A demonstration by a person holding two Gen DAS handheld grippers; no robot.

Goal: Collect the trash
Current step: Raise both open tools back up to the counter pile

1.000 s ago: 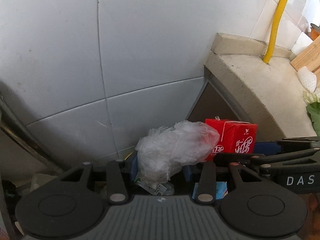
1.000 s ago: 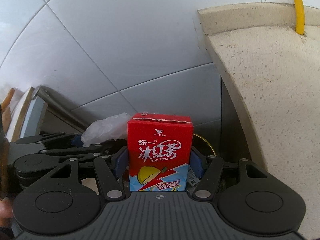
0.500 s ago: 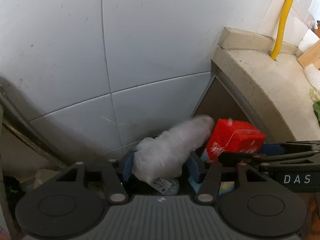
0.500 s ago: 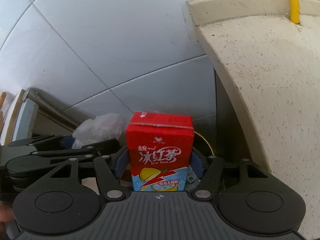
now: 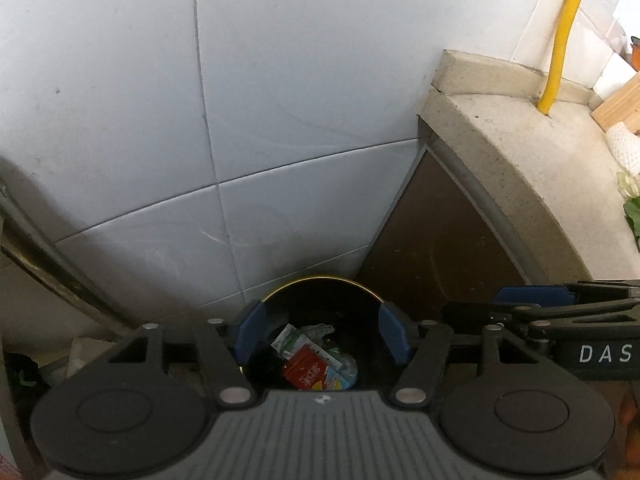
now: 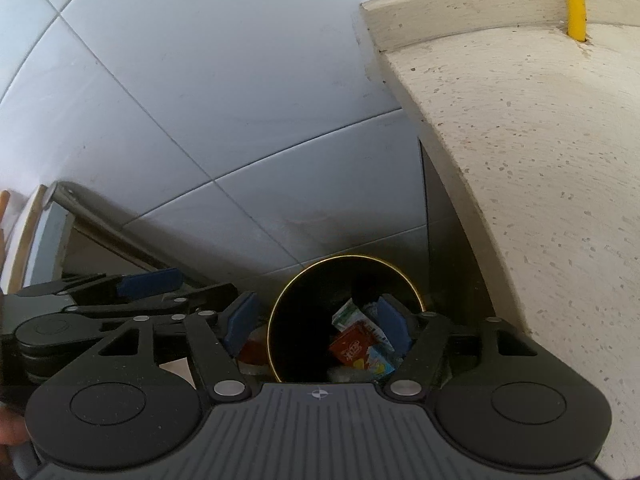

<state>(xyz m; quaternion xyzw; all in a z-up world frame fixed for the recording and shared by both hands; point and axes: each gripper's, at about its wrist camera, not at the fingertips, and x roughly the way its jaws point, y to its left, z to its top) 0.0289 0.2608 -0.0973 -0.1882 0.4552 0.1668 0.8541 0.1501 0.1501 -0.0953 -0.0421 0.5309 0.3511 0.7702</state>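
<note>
Red carton [image 5: 306,372] lies tilted inside black bin [image 5: 320,280].

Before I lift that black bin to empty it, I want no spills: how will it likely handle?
The bin is probably light: only a red carton and a few wrappers sit at the bottom. It looks stiff, since its gold rim holds a clean round shape. It is tall and narrow, so a push near the top might tip it.

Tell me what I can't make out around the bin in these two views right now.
- Trash bin: near rim cut off by the left gripper body, left view.
- Red carton: print too small to read, right view.
- Plastic bag: not clearly distinguishable among the dark litter.
- Bin floor: in shadow, both views.
</note>
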